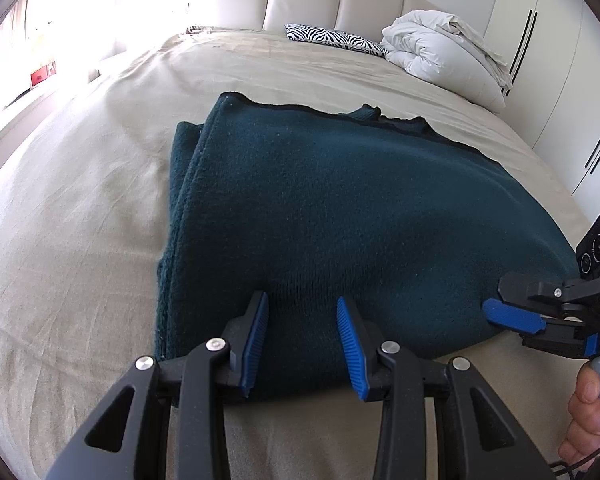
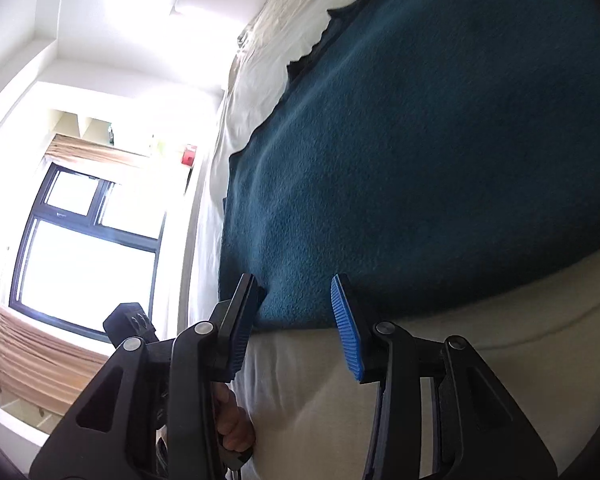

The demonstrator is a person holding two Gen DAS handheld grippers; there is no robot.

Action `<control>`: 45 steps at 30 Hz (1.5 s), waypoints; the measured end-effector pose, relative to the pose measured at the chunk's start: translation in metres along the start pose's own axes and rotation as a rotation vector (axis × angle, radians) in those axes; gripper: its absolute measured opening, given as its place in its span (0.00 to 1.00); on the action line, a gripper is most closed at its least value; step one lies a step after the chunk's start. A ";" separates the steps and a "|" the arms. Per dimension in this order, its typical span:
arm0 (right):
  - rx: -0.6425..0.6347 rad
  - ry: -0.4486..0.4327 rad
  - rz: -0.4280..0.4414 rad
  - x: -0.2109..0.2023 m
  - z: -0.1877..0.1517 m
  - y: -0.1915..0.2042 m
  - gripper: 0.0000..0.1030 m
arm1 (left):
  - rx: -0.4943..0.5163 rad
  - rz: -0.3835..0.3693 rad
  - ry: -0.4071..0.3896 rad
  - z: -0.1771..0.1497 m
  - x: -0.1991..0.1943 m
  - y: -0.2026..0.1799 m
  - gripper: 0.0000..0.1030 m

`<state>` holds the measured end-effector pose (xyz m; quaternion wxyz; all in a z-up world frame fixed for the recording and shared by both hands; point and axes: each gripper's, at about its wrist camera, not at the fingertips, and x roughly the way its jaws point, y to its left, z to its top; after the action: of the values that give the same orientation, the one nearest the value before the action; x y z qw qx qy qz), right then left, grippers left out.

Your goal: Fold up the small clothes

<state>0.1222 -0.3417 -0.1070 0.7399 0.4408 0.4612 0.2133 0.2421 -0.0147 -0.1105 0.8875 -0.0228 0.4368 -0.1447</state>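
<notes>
Left claw (image 1: 302, 312), jaws apart, straddled the teal garment's (image 1: 340, 208) near fold; right claw (image 1: 496, 312), its gap unreadable, met the right corner.

A: Can you see the near hem of the teal garment (image 1: 320, 208)?
B: No. In the left wrist view it runs behind the left claw (image 1: 302, 304), so whether the pads press on it I cannot tell.
A: And the right claw (image 1: 496, 312)?
B: Its tips sit at the cloth's right corner, but the picture's edge cuts off most of it, along with the hand (image 1: 592, 408) on its handle.
A: The right wrist view?
B: The garment runs off the top and right ahead of that claw (image 2: 298, 294); its left finger (image 2: 242, 320) hides the cloth edge. The window (image 2: 84, 248) beyond the left finger is blown out. Small things on the shelf (image 2: 112, 128) above it are too tiny to name.
</notes>
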 end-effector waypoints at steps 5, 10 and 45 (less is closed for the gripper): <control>0.016 -0.015 -0.003 0.003 0.000 -0.009 0.37 | -0.012 -0.019 -0.006 -0.002 -0.001 0.005 0.38; 0.080 -0.151 -0.046 -0.051 0.015 -0.045 0.37 | -0.026 -0.037 -0.008 -0.003 -0.003 0.010 0.38; -0.037 -0.098 0.005 0.048 0.103 0.009 0.42 | -0.180 -0.125 -0.057 0.049 0.016 0.073 0.32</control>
<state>0.2362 -0.3491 -0.1036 0.7691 0.4379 0.4194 0.2019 0.3072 0.0462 -0.1045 0.8832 -0.1335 0.4205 -0.1592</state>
